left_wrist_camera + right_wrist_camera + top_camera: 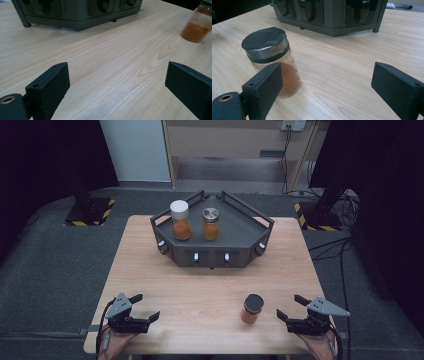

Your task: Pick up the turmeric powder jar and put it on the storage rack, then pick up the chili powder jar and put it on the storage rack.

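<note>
Near the front edge of the wooden table (165, 285), on my right side, stands the black-lidded jar (252, 308) of orange powder, upright on the bare wood. My right gripper (290, 307) sits just to the right of it, near but not touching, with its jaws spread wide apart and nothing between them. From the right gripper view, the jar (273, 60) stands just beyond the tip of the jaw on that view's left, partly hidden behind it, so it is off to one side of the gap and not inside it. My left gripper (145, 307) rests low at the front left corner, well apart from the jar, its jaws also wide open over bare wood. From the left gripper view I see the same jar (198, 23) far off at the upper right edge. Toward the back of the table stands the dark grey tray rack (235, 232), holding a white-lidded jar (180, 220) and a metal-lidded jar (210, 223), both upright, side by side and filled with orange powder.
</note>
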Motion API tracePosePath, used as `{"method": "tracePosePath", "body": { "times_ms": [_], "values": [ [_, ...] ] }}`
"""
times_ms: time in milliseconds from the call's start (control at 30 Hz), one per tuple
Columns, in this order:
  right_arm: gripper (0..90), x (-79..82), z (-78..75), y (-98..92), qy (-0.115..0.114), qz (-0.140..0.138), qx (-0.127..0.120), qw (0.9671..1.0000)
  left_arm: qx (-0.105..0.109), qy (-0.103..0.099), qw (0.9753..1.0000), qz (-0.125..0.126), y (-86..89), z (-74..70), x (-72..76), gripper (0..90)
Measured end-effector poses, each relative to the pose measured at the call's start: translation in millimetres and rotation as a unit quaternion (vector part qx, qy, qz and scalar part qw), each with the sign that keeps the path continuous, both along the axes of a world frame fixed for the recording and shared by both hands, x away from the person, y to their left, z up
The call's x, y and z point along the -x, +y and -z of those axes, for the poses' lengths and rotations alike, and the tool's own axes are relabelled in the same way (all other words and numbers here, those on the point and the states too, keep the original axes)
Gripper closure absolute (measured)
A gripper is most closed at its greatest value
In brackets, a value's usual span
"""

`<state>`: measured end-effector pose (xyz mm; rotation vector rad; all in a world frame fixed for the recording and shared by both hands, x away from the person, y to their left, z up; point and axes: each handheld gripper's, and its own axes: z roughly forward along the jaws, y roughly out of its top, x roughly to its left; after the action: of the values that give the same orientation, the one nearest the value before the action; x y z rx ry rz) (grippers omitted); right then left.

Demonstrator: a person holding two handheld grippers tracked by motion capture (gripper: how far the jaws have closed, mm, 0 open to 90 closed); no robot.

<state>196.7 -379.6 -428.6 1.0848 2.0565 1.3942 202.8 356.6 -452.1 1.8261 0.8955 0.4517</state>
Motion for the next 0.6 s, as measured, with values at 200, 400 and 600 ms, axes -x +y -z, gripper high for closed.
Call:
{"method": "tracePosePath", "body": {
  "times_ms": [200,400,600],
  "values": [
    [10.2,-0.2,0.1,0.3,-0.001,-0.001,0.001,1.0000,0.001,0.000,1.0000,0.000,0.2,0.2,0.1,4.9],
    [9.9,1.3,0.2,-0.5,-0.005,0.003,0.000,1.0000,0.001,0.000,1.0000,0.001,0.0,0.2,-0.3,4.9],
    [9.6,2.9,-0.3,-0.5,-0.010,0.005,-0.003,0.9999,0.002,0.002,1.0000,-0.001,0.3,0.2,-0.1,4.9]
  ]
}}
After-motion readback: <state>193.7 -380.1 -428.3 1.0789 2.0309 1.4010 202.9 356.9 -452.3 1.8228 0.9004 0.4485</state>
